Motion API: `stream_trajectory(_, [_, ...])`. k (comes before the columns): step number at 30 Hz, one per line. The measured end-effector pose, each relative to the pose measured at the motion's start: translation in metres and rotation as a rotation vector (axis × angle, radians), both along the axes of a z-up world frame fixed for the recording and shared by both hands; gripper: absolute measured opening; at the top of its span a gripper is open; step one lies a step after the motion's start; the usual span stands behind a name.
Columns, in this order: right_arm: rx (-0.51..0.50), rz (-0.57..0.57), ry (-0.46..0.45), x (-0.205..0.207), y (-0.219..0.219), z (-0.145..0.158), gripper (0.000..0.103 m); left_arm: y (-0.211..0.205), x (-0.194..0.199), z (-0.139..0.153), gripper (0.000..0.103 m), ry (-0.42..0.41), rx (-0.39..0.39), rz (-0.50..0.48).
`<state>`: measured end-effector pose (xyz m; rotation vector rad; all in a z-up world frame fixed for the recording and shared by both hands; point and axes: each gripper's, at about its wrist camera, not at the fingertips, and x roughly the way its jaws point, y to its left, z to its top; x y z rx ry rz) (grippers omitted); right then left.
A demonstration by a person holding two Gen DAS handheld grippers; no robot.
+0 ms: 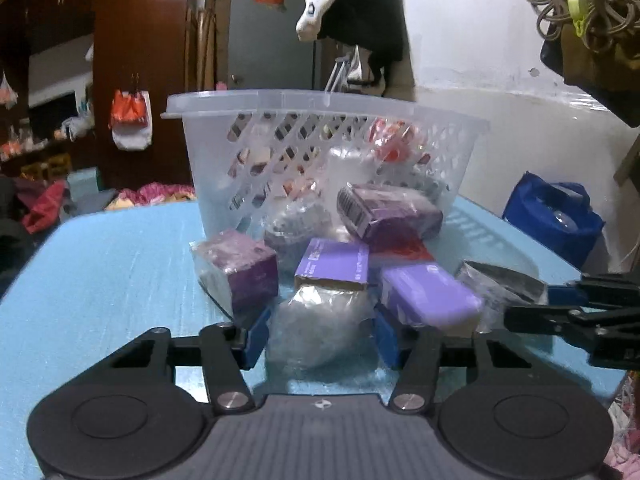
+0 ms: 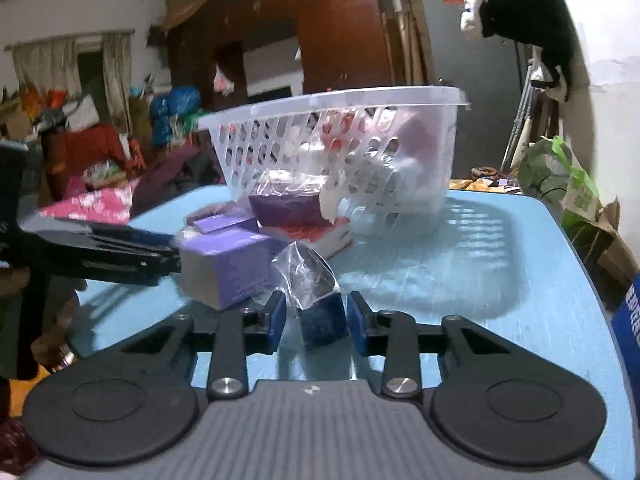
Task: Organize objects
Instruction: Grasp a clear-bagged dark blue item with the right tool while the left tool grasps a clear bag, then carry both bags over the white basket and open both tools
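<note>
A clear plastic basket (image 1: 224, 104) (image 2: 448, 94) stands on the blue table with wrapped items inside. In front of it lies a pile of purple boxes in plastic wrap (image 1: 236, 264) (image 2: 236, 256). My left gripper (image 1: 320, 332) is open, its blue pads either side of a clear plastic-wrapped packet (image 1: 320, 320) at the pile's near edge. My right gripper (image 2: 316, 320) has its pads close around a dark blue box in clear wrap (image 2: 324, 322); it also shows at the right of the left wrist view (image 1: 556, 300) by a dark wrapped box (image 1: 500, 280).
The blue table (image 1: 100, 280) (image 2: 480, 272) ends close on the right in the right wrist view. A blue bag (image 1: 556, 216) stands beyond the table. Clothes hang on the white wall (image 1: 360, 12). Clutter and cloth fill the room behind.
</note>
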<state>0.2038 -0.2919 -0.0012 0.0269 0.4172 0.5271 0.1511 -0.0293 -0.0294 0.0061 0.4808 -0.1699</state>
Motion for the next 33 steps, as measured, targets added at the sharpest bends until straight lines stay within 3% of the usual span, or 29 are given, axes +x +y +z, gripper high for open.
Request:
stream_trajectory(3, [0.04,-0.017,-0.018,-0.008,-0.007,-0.003,0.036,0.0,-0.013,0.0,0.054,-0.033,0.002,0.005])
stream_trajectory(9, [0.067,-0.043,-0.032,-0.013,-0.009,-0.007,0.035,0.02,-0.037,-0.006,0.054,-0.081,-0.078,0.036])
stream_trajectory(15, [0.08,-0.049,-0.038,-0.01,-0.009,-0.011,0.034,0.034,-0.039,-0.014,0.054,-0.093,-0.136,0.056])
stream_trajectory(23, [0.127,-0.054,-0.053,-0.014,-0.016,-0.012,0.033,0.032,-0.043,-0.019,0.054,-0.126,-0.124,0.054])
stream_trajectory(26, [0.164,-0.081,-0.089,-0.017,-0.023,-0.01,0.033,0.037,-0.047,-0.018,0.053,-0.159,-0.168,0.055])
stream_trajectory(30, [0.243,-0.105,-0.23,-0.023,-0.031,0.02,0.033,0.042,-0.054,0.024,0.053,-0.325,-0.217,0.044])
stream_trajectory(33, [0.167,-0.084,-0.341,-0.006,-0.012,0.074,0.033,0.037,-0.025,0.079,0.053,-0.383,-0.219,0.013])
